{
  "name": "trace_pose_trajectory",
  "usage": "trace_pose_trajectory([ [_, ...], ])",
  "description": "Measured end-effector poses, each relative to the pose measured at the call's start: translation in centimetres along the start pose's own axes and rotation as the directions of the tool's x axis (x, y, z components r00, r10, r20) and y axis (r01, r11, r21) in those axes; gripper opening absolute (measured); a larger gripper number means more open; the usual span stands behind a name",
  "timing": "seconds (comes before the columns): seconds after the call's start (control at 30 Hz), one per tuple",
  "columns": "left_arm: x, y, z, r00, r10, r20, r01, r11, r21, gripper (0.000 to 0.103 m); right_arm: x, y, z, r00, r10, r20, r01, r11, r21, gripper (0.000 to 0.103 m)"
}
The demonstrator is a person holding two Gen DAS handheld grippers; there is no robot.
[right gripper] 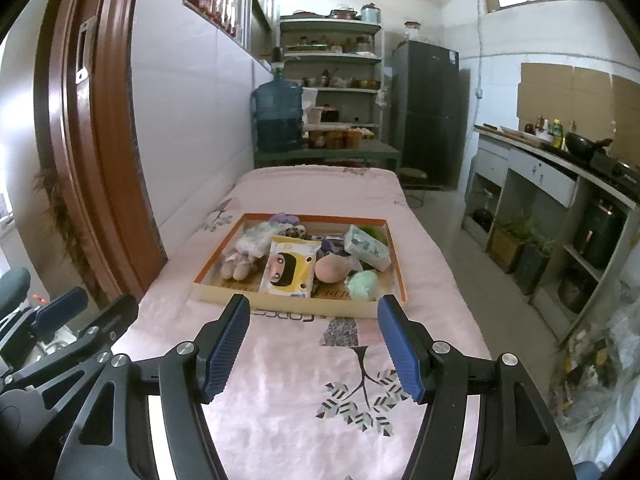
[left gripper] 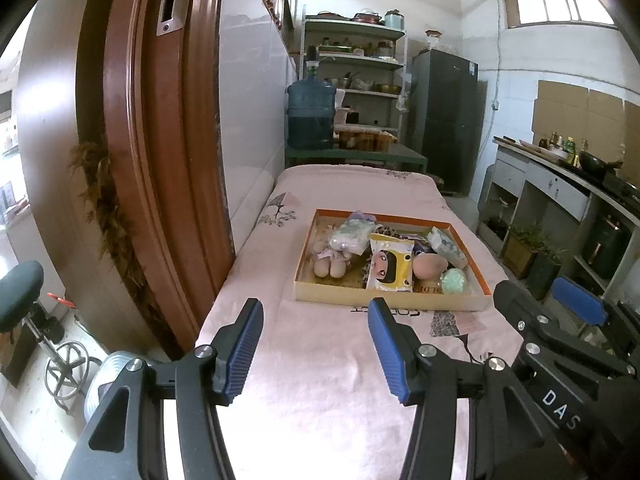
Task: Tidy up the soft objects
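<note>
Sitting all in the box are the doll, pack and sponges, done or just starting, while both tongs, left and right, hang spread and empty near it.

Table w/ pink tree-print cloth; orange-rimmed shallow box of soft items sits mid-cloth.

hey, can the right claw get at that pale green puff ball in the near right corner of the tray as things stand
Probably yes. The right claw is open and empty, short of the tray. The green puff ball lies uncovered just behind the low near wall, beside the peach sponge, so coming over the wall looks free.
</note>
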State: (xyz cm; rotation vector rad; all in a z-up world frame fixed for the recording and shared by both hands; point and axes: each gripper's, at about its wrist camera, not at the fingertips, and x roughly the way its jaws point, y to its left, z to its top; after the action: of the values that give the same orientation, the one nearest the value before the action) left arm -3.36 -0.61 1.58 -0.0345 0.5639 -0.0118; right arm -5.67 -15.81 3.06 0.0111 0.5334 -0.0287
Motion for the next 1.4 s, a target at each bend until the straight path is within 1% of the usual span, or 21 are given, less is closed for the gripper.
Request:
trace_pose_trajectory([
  [1.4,0.04,0.0,0.05,1.0,0.001,-0.002,-0.001,1.0,-0.002,0.054,0.62,0.11,-0.07,1.0,0.01,-0.007,-0.01,1.0,-0.01,0.068],
])
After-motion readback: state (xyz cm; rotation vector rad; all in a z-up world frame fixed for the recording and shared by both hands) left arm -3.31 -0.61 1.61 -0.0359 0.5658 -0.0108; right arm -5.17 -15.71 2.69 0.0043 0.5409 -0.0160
